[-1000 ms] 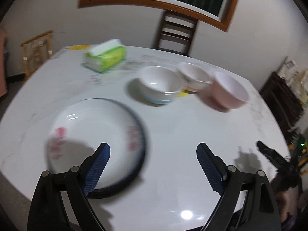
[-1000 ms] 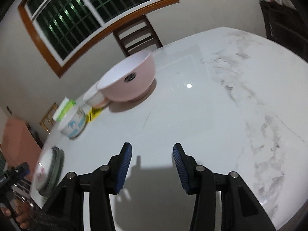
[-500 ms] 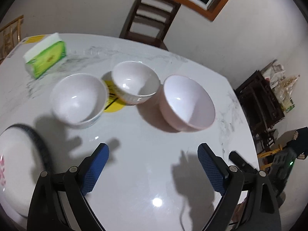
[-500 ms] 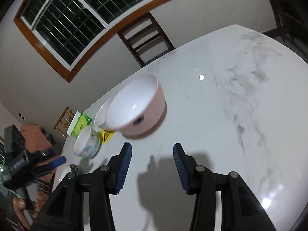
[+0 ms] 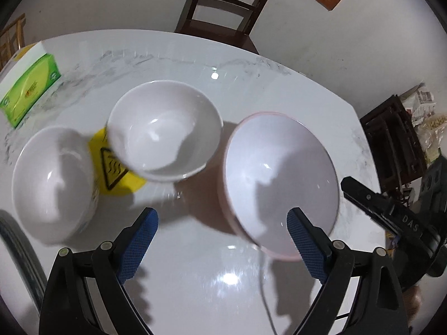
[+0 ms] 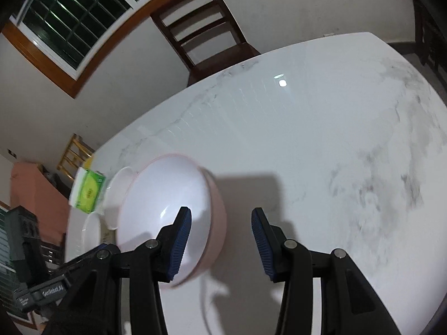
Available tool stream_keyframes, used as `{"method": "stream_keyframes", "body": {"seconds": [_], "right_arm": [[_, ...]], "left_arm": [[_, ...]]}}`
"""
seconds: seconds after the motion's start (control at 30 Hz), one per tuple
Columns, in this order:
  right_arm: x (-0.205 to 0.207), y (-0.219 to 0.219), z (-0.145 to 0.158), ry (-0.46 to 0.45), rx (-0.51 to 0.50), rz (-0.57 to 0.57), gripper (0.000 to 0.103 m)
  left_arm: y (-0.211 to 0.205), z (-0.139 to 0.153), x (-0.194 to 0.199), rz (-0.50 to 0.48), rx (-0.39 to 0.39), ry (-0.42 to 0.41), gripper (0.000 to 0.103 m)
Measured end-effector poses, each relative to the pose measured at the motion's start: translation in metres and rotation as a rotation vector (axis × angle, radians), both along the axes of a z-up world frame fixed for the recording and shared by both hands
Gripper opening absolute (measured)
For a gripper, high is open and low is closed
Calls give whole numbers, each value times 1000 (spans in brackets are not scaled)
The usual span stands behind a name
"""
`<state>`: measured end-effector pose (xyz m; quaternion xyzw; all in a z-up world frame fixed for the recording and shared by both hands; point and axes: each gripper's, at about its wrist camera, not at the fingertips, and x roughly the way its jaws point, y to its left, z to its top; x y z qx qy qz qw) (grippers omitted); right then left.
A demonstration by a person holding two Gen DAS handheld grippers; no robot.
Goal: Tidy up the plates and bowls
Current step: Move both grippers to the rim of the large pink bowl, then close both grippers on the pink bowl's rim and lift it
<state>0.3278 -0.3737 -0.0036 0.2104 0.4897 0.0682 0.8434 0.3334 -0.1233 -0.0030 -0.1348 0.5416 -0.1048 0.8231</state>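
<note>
White marble table [image 5: 229, 293] fills both views, with a dark wooden chair [image 5: 223, 8] behind it and a green tissue box [image 5: 29, 89] at the far left. Three bowls stand in a row: a white bowl [image 5: 53, 184] at left, a middle bowl [image 5: 163, 128] partly over a yellow sticker [image 5: 114, 173], and a pink bowl [image 5: 279, 184] at right. The left gripper [image 5: 223, 240] hangs wide open and empty above the table, just in front of the gap between middle and pink bowls. The right gripper [image 6: 220, 243] is part-open and holds nothing, its left pad over the pink bowl's near rim [image 6: 195, 251]. Both tongs crowd that one bowl, so they could knock each other or tip it, and glossy ceramic may slip from the pads. A second ago the left view was centred on a flowered plate, now only a dark rim [image 5: 16, 248] at the left edge; the bowls looked far off and now loom close.
</note>
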Motion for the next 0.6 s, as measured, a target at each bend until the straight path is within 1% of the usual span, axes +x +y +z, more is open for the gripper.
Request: {"method": "stream_keyframes", "body": {"seconds": [0.07, 0.1, 0.13, 0.17, 0.2, 0.23, 0.27, 0.33, 0.4, 0.47, 0.53, 0.6], "right_arm": [[11, 5, -8, 37, -12, 19, 46], [14, 6, -12, 47, -22, 23, 46], [16, 9, -15, 51, -30, 28, 38], [18, 12, -18, 58, -36, 43, 29], [19, 17, -21, 64, -30, 64, 12], [17, 19, -22, 64, -30, 64, 11], [16, 20, -20, 55, -38, 62, 11], [11, 25, -17, 45, -57, 69, 12], [0, 23, -16, 49, -23, 70, 12], [-18, 24, -14, 47, 9, 77, 12], [-38, 28, -12, 40, 52, 82, 13], [-61, 37, -9, 29, 63, 96, 13]], "left_arm": [[-5, -6, 7, -13, 16, 17, 89], [-8, -9, 9, -19, 16, 23, 83], [-11, -11, 10, -23, 18, 26, 78], [-13, -13, 11, -29, 18, 29, 62], [-15, -15, 12, -42, 20, 33, 36], [-18, -18, 14, -55, 23, 41, 21], [-18, -22, 15, -57, 20, 51, 18], [-12, -23, 14, -40, 7, 44, 16], [-5, -19, 6, -34, 4, 28, 14], [-1, -12, -4, -37, -6, 16, 14], [6, -1, -24, -47, 2, -16, 14], [16, 6, -45, -50, -9, -29, 15]]}}
